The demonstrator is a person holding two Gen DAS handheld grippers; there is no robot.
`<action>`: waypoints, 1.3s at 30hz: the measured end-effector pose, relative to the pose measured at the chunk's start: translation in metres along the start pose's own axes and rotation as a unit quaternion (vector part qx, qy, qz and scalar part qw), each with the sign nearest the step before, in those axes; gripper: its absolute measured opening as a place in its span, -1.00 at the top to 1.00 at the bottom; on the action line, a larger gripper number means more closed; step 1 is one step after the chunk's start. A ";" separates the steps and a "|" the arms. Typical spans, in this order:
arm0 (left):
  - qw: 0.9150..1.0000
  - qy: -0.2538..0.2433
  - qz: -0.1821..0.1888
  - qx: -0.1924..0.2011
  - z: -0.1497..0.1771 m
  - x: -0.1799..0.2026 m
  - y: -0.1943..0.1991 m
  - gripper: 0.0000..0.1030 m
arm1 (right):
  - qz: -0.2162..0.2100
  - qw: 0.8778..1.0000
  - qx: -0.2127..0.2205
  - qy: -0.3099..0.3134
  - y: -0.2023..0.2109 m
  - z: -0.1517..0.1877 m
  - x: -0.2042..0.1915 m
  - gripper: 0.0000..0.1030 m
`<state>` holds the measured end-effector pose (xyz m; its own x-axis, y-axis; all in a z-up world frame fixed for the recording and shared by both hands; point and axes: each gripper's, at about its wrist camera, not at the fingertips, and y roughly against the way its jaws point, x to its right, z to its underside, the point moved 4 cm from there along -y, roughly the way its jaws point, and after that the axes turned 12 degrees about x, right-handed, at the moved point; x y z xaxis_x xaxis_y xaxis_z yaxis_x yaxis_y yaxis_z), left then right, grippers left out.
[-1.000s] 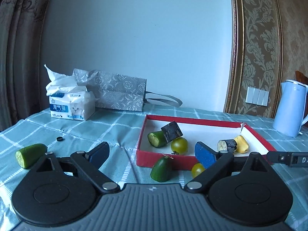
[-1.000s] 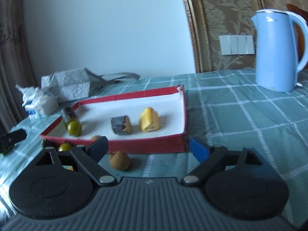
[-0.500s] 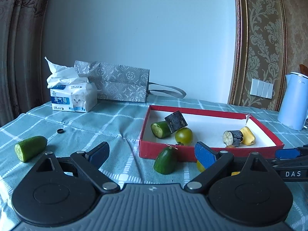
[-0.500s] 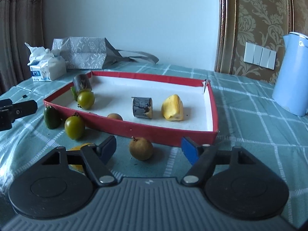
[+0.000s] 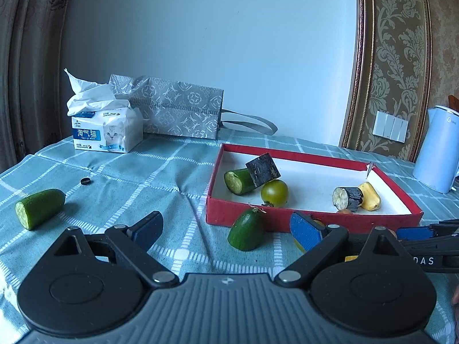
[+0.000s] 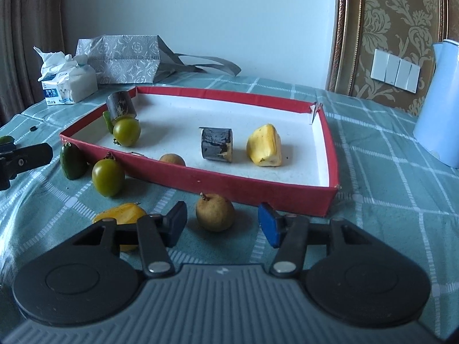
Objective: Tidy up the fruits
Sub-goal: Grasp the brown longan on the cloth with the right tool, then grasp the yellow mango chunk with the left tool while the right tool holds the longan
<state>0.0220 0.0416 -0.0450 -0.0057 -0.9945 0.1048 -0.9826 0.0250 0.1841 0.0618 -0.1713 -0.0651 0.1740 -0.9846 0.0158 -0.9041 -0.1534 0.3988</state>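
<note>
Right claw point(image 6: 222, 225) closing, pads not yet touching the round tan-brown fruit point(image 6: 215, 212) dead ahead between them, just short of the red cardboard tray point(image 6: 258, 192). No long axis, so approach angle's free. Left claw point(image 5: 226, 228) apart, empty, farther off.

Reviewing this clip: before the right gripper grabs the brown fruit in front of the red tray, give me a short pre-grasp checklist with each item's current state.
1. Brown fruit lies between the right gripper fingers: ok, centred in the gap.
2. Fingers pressing on the fruit: not ok, they are closing with a gap left on both sides.
3. Neighbours clear of the fingers: cannot tell, the yellow piece sits right behind the left finger.
4. Space in the tray: ok, bare white floor between the pieces inside.
5. Left gripper out of the way: ok, open and empty, with a green piece ahead of it.
</note>
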 end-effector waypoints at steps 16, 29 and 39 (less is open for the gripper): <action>1.000 0.011 0.007 -0.025 0.004 -0.002 -0.005 -0.87 | -0.005 1.000 -0.010 0.005 -0.010 -0.002 -0.006 0.34; 0.999 0.020 0.003 -0.046 0.007 -0.005 -0.011 -0.87 | -0.003 1.000 -0.006 0.002 -0.008 -0.001 -0.004 0.47; 0.999 0.014 0.029 -0.040 0.007 0.001 -0.004 -0.87 | -0.011 1.000 0.022 -0.020 0.022 0.000 0.003 0.47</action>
<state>0.0248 0.0400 -0.0531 -0.0565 -0.9879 0.1446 -0.9626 0.0923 0.2546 0.0423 -0.1779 -0.0565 0.1782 -0.9835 -0.0299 -0.9165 -0.1769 0.3588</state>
